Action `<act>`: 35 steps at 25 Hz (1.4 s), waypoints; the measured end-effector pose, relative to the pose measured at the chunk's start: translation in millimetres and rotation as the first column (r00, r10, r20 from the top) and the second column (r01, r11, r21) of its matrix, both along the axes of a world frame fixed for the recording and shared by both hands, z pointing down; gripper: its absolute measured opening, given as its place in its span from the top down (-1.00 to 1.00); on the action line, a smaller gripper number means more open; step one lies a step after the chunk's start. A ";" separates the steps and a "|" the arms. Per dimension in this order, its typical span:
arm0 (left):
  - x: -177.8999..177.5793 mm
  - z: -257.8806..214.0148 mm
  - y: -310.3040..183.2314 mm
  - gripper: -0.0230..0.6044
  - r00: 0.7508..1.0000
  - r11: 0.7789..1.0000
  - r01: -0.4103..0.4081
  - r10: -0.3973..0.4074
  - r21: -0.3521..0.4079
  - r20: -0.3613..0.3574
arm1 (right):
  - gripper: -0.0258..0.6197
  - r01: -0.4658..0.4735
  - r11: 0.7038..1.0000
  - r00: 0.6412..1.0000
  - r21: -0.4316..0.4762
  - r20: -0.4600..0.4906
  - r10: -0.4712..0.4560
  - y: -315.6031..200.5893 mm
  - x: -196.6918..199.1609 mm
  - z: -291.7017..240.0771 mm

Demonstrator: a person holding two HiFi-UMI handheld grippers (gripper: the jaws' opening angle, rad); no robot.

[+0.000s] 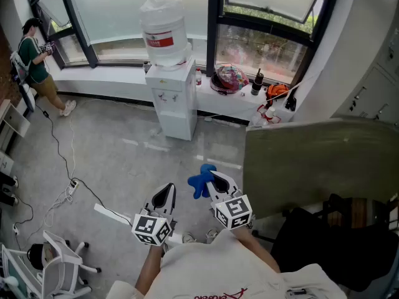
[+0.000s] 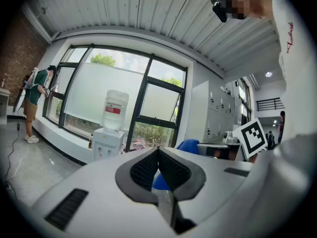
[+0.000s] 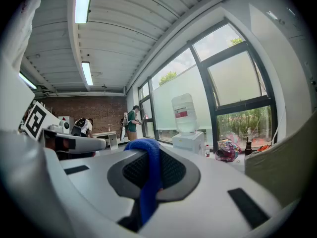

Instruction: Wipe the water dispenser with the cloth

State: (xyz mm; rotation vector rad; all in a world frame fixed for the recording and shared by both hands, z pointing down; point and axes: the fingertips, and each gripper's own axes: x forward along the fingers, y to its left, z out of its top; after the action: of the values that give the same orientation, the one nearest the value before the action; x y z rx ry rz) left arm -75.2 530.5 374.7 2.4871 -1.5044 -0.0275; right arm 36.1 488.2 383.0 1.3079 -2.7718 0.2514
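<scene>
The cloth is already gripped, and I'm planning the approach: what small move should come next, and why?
Probably carry the right gripper forward toward the water dispenser. Its jaws are shut on the blue cloth, but the dispenser stands well ahead across the floor, too far for the cloth to touch it.

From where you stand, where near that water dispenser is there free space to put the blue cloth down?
The window sill left of the water dispenser is bare up to the person. The green tabletop at right is bare too. Right of the dispenser, the sill is crowded: a colourful bag and bottles.
</scene>
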 end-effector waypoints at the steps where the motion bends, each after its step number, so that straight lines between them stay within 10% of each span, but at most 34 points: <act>1: 0.9 0.1 0.0 0.89 1.000 1.000 0.002 -0.002 0.000 0.000 | 0.83 0.001 1.000 1.000 0.000 -0.001 -0.001 0.5 1.3 0.9; 35: 45.7 23.7 -64.6 0.89 0.999 0.998 0.053 -0.053 -0.040 0.005 | 0.82 0.063 0.997 0.998 -0.051 0.018 -0.062 -64.2 55.5 25.2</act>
State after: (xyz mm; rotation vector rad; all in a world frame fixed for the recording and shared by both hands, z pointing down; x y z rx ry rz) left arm -29.6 465.9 398.4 2.4176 -1.5568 -0.0016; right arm 91.6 424.0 408.1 1.2110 -2.7942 0.3294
